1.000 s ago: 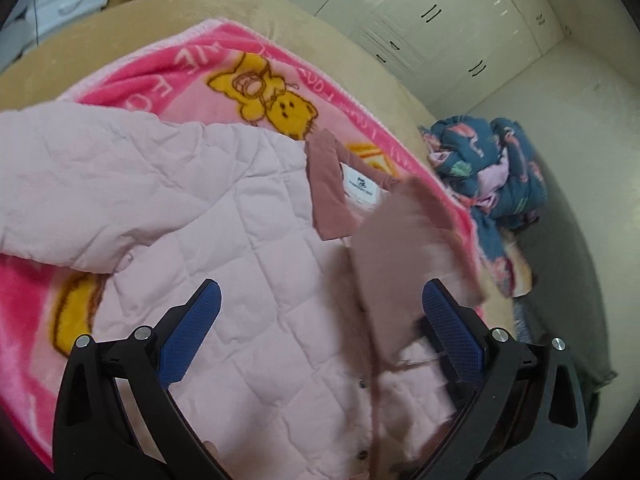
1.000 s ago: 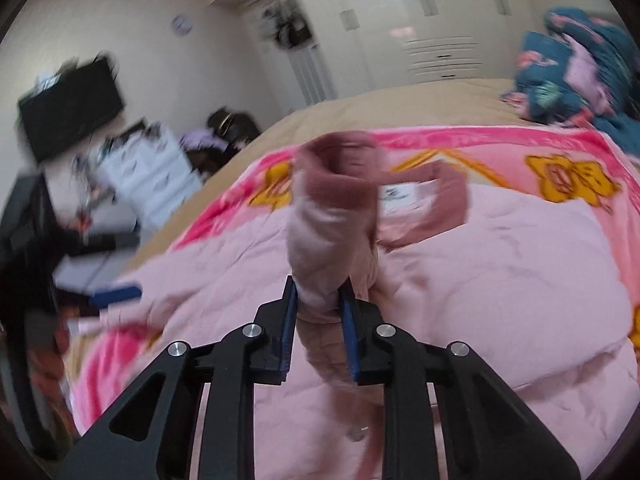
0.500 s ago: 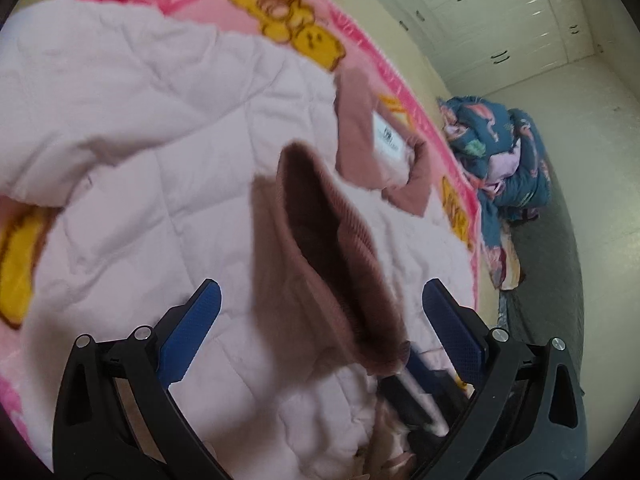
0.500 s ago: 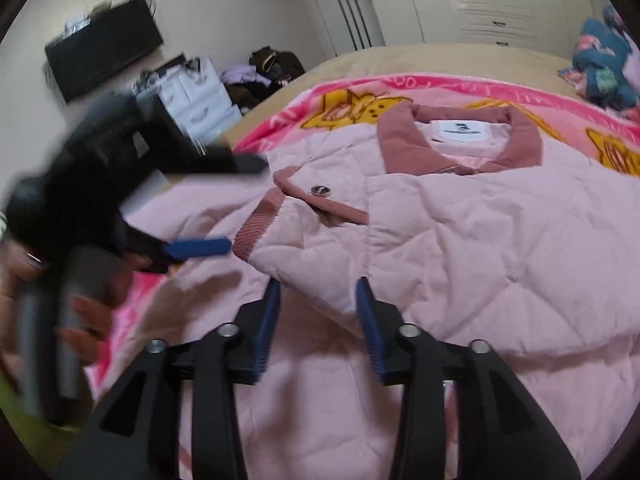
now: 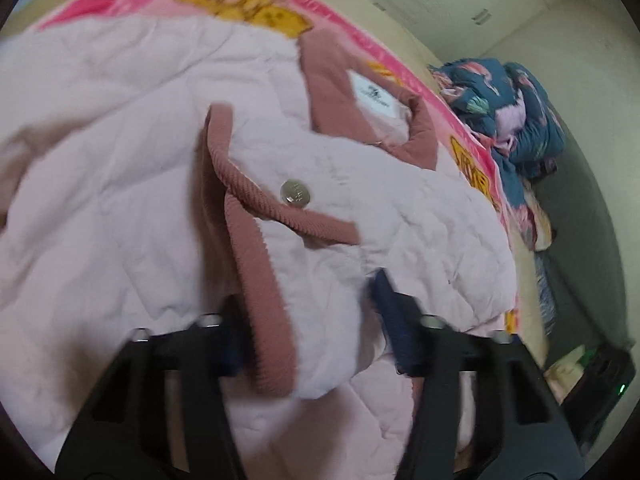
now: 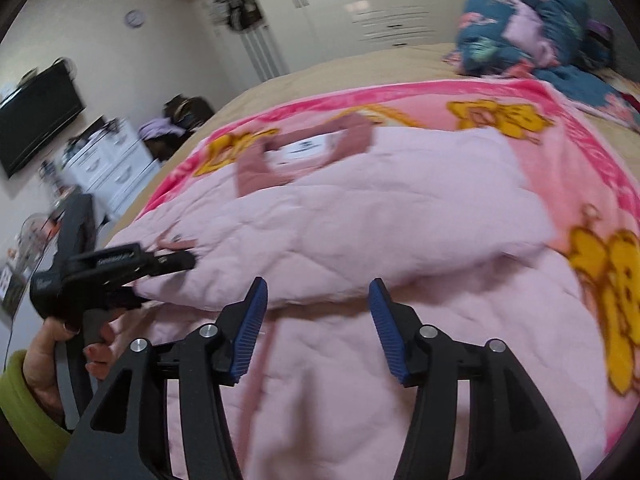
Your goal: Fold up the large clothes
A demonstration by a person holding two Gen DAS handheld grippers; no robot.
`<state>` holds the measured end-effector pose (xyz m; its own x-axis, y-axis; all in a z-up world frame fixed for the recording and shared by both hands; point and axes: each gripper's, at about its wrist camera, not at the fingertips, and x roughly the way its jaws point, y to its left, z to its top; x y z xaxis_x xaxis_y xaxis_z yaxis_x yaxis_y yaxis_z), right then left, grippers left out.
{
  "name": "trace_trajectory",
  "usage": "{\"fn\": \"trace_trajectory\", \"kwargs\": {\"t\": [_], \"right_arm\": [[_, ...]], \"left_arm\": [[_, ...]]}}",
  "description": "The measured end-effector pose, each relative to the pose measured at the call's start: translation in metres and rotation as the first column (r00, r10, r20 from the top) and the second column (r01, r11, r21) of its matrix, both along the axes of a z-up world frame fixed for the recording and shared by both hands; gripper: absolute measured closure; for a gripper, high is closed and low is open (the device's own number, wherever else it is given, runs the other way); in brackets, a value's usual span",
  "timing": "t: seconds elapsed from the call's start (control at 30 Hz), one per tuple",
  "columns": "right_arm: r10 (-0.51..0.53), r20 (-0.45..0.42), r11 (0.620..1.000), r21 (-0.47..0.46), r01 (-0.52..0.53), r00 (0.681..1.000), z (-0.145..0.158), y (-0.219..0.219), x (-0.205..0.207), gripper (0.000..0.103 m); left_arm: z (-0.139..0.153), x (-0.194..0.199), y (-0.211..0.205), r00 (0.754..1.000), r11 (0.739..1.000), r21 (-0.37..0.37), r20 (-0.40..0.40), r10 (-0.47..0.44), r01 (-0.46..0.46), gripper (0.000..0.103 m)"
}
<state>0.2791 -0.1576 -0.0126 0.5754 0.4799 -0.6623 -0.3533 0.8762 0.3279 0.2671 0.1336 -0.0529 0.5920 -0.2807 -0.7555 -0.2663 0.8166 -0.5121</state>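
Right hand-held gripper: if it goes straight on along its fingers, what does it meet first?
Most likely the folded-over sleeve edge of the pink quilted jacket, lying just past the open right hand-held gripper, whose jaws have just been opening with nothing between them. Depth is unclear in this blurred view.

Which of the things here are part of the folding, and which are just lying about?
Part of the folding:
pink quilted jacket
left gripper, closing on the jacket's cuff
right gripper, open

Lying about:
cartoon blanket
blue floral bundle
white drawers
television
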Motion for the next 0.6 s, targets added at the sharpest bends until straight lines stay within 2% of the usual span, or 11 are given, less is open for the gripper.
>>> {"fn": "trace_trajectory", "kwargs": {"t": [0.03,0.1,0.2,0.27,0.33,0.47,0.6], "right_arm": [[-0.014,-0.003,1.0,-0.003,0.014,1.0,-0.002,-0.007,0.0,0.05],[-0.055,-0.011,0.998,-0.021,0.055,0.998,-0.003,-0.019,0.003,0.049],[-0.091,0.009,0.996,-0.026,0.091,0.996,0.007,-0.031,0.007,0.049],[-0.092,0.042,0.995,-0.034,0.094,0.995,0.015,-0.034,0.011,0.044],[-0.111,0.073,0.991,-0.073,0.117,0.991,0.022,-0.033,0.019,0.042],[-0.098,0.065,0.987,-0.118,0.105,0.993,0.019,-0.023,0.039,0.042],[-0.052,0.046,0.983,-0.172,0.059,0.998,0.011,-0.006,0.055,0.042]], "left_arm": [[0.005,-0.001,-0.001,1.0,0.999,0.032,0.017,-0.006,0.005,0.085],[0.019,-0.002,0.001,0.998,0.998,0.06,0.054,-0.017,0.014,0.088],[0.052,-0.007,0.009,0.99,0.995,0.101,0.138,-0.023,0.009,0.09],[0.068,-0.008,0.015,0.984,0.99,0.139,0.178,-0.012,-0.013,0.09],[0.075,-0.007,0.024,0.982,0.981,0.19,0.187,-0.003,-0.033,0.09],[0.049,0.005,0.028,0.995,0.978,0.206,0.098,-0.008,-0.012,0.09],[0.023,0.004,0.03,0.999,0.973,0.229,0.041,0.003,-0.012,0.088]]}}
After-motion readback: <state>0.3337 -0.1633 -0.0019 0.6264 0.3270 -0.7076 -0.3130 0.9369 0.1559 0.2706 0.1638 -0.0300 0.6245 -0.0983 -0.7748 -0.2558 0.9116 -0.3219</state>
